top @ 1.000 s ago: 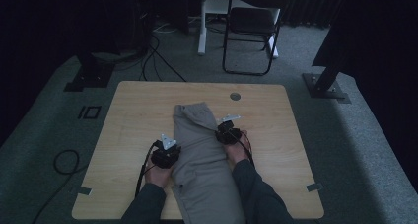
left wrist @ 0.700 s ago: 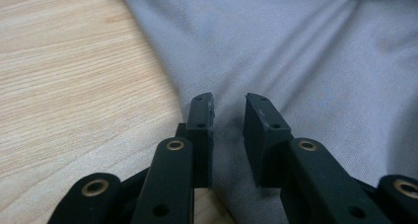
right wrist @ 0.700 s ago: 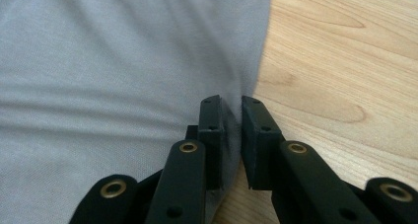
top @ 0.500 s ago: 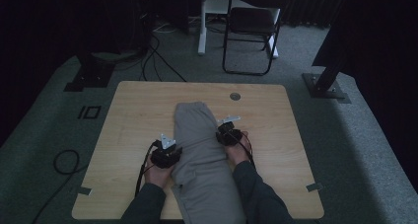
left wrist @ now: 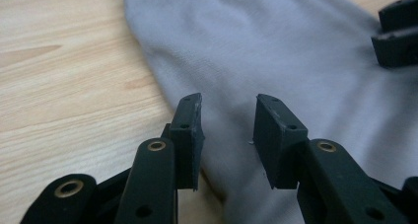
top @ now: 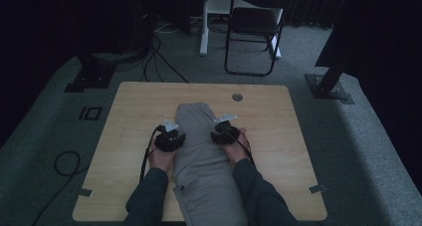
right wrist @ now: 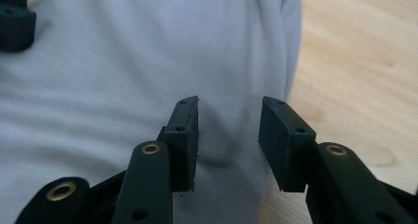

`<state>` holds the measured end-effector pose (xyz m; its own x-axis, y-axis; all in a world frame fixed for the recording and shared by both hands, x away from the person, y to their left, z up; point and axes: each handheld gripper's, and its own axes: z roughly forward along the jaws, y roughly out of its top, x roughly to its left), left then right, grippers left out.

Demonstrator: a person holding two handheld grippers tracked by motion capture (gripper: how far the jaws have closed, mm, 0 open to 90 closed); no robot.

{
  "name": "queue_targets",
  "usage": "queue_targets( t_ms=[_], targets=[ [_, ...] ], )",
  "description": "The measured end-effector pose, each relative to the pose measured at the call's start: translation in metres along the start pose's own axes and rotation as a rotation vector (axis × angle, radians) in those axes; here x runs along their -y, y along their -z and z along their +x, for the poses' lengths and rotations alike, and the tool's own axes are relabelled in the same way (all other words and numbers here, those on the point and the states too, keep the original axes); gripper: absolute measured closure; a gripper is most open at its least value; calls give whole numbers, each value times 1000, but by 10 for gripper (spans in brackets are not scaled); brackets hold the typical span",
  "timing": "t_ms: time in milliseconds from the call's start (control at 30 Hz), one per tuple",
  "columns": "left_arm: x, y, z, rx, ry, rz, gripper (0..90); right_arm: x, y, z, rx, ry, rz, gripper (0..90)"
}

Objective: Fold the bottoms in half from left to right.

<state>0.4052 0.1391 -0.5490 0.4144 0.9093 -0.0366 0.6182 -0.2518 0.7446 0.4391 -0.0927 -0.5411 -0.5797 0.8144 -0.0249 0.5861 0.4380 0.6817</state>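
Nearest the person, a long folded grey fabric garment (top: 206,161) lies lengthwise down the middle of the pale wooden table (top: 129,116), its near end hanging over the table's front edge between the sleeves. The left gripper (left wrist: 226,120) and right gripper (right wrist: 229,123) sit at the cloth's left and right edges, jaws parted and holding nothing; since a second ago they have barely shifted, so I judge a grasp or fold is only being lined up. Beyond stands a black folding chair (top: 254,32); no writing or brand is legible.

Beyond your table's far edge

You have a dark folding chair (top: 254,32) on the grey carpet (top: 45,151), black cables (top: 159,61) trailing left of it, and a floor plate (top: 329,88) far right.
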Motion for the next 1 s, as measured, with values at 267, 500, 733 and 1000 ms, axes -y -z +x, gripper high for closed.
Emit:
queue_targets(
  t_ms=[267, 500, 733, 1000],
  targets=[
    [6, -2, -2, -19, -7, -7, 666, 5, -1, -3, -15, -20, -1, 593],
    [11, 5, -10, -20, -26, 10, 667, 11, 5, -1, -20, -12, 6, 592],
    [30, 23, -25, 4, -43, -2, 667, 28, 21, 3, -43, 21, 5, 593],
    [43, 37, -35, 29, -53, -5, 665, 43, 35, 10, -56, 33, 8, 593]
  ],
)
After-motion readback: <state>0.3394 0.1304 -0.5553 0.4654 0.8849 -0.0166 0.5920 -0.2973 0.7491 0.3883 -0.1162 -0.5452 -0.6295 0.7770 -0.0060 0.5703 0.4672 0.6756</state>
